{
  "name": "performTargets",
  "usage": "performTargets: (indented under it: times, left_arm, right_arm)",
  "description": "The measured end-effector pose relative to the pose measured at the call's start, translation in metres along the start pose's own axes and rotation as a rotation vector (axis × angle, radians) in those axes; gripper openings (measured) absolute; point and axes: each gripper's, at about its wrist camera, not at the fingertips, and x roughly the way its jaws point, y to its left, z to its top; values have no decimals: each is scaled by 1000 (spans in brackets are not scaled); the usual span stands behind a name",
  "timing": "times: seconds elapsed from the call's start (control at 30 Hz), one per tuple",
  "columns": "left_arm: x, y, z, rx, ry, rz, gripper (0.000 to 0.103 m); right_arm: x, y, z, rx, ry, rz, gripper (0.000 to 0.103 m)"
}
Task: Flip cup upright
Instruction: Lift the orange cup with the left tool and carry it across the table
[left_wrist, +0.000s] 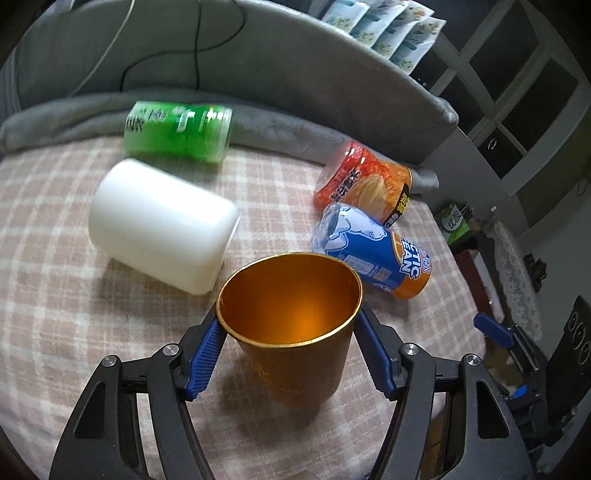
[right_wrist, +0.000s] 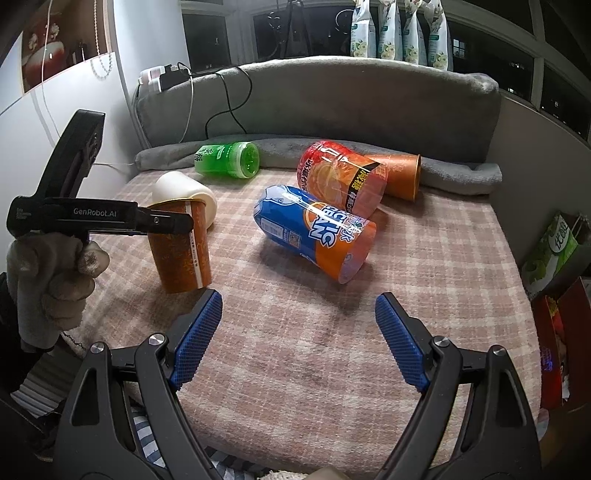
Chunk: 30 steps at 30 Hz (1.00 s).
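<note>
Orange cup stands upright, mouth up, on the plaid blanket, pinched between the left gripper pads! White cup lies just behind. Right gripper hangs wide open, holding nothing.

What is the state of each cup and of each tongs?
Gold cup: upright, held by left tongs.
White cup: on its side.
Green cup: on its side.
Blue cup: on its side.
Red cup: on its side.
Left tongs: shut on gold cup.
Right tongs: open, empty.
</note>
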Motion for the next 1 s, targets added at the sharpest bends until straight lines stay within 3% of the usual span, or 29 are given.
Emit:
performTargets:
  times: [0.53,0.77,1.0]
  left_arm:
    - [4,-40,-7,212,-136,170,68]
    - [6,-49,-15,266,-158,198,68]
    - [10,-56,-23,295,-149,174,68]
  right_arm:
    - [-3,-6,-2,28,-6,-2,87]
    - [-4,-8,-1,38,-14,-4,87]
    - [-7,-10,-2,48,-19,-7,87]
